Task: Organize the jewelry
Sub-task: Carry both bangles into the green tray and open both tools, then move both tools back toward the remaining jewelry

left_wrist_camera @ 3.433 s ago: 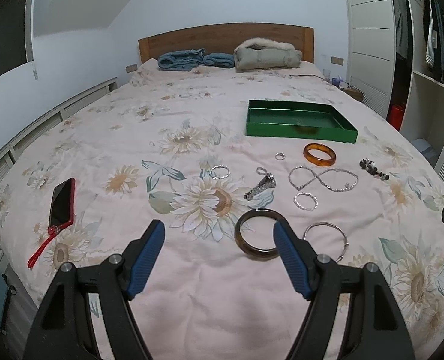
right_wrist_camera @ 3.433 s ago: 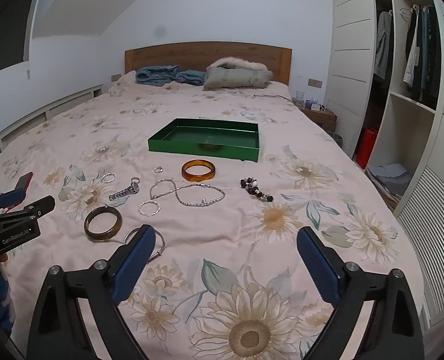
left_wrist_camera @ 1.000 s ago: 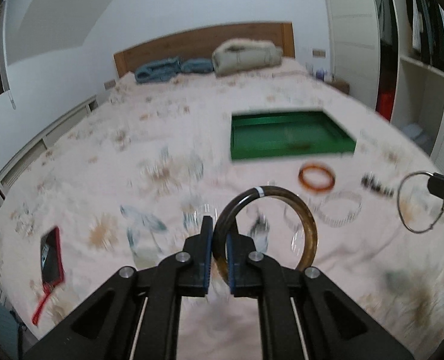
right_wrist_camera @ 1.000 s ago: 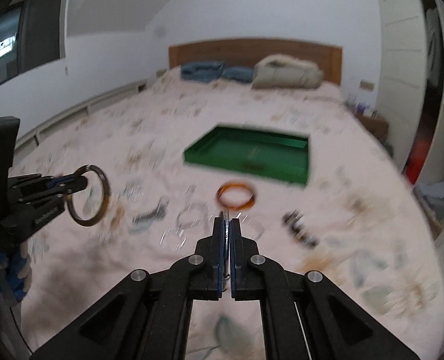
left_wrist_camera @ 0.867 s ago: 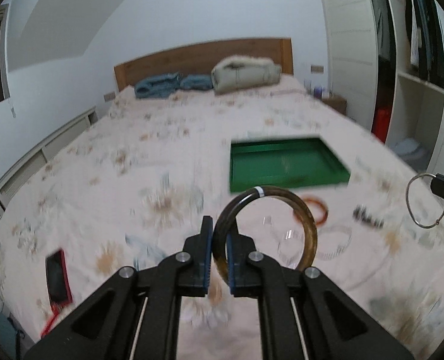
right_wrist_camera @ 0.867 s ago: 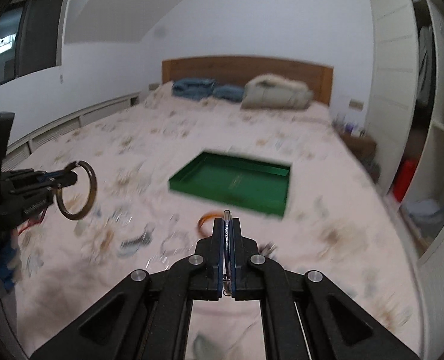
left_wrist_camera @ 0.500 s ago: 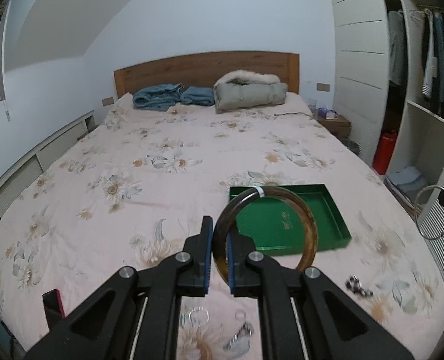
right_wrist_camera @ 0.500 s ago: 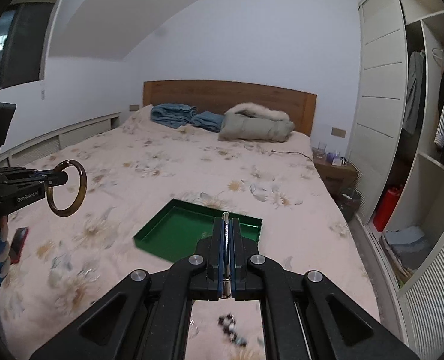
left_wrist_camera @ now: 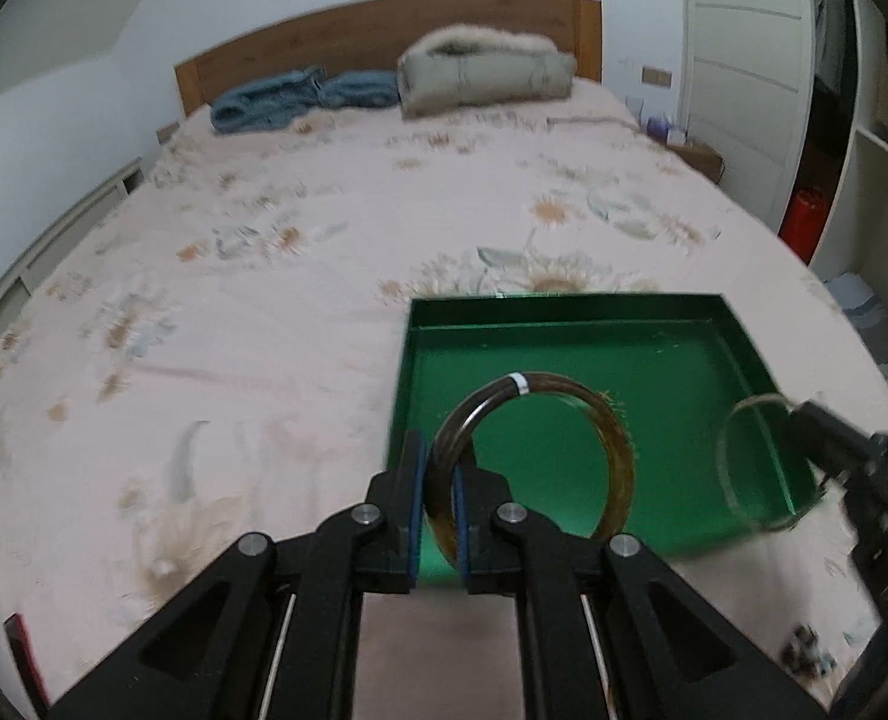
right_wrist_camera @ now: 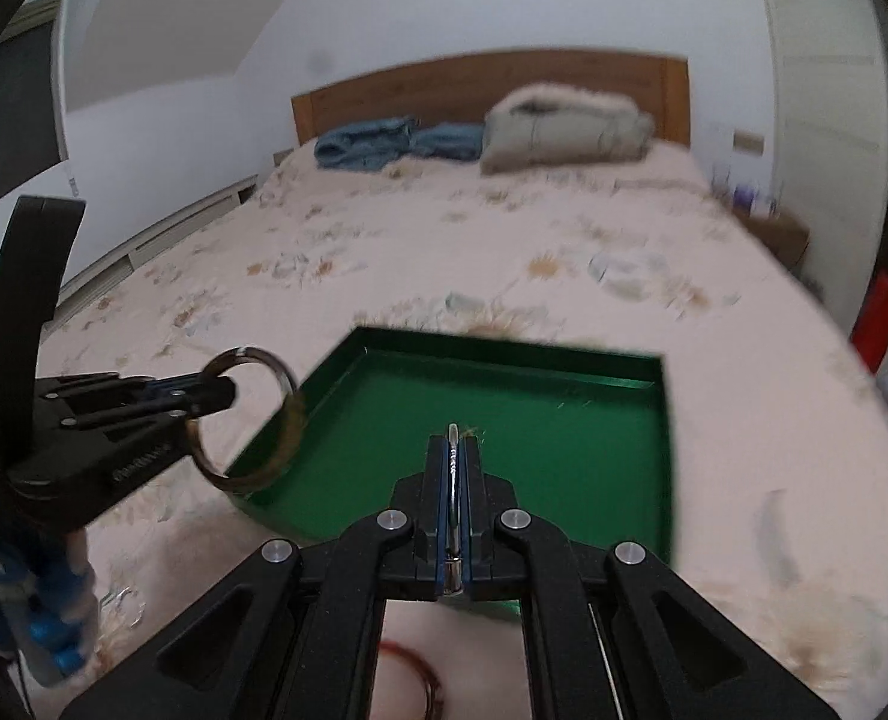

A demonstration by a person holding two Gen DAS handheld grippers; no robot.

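Compared with half a second ago, the green tray (left_wrist_camera: 570, 420) fills far more of both views and sits lower centre of frame; both pictures now carry motion blur. The loose jewellery seen on the bedspread (left_wrist_camera: 264, 300) earlier is mostly out of frame.

Left gripper (left_wrist_camera: 438, 504): jaws nearly closed, clamped on the rim of the dark brown bangle (left_wrist_camera: 534, 456). Bangle stands upright on edge, glossy, mottled amber-brown, with one narrow white band near its top. In the left view it hangs in front of the tray floor.

Right gripper (right_wrist_camera: 453, 480): jaws fully closed on the thin silver hoop (right_wrist_camera: 453, 450), seen edge-on in its own view as a bright line. In the left view the hoop (left_wrist_camera: 756, 462) appears at right, over the tray's right wall, smeared by blur.

Orange bangle (right_wrist_camera: 414, 678) is cut off at the lower edge. Dark beads (left_wrist_camera: 804, 654) at lower right are too blurred to resolve.
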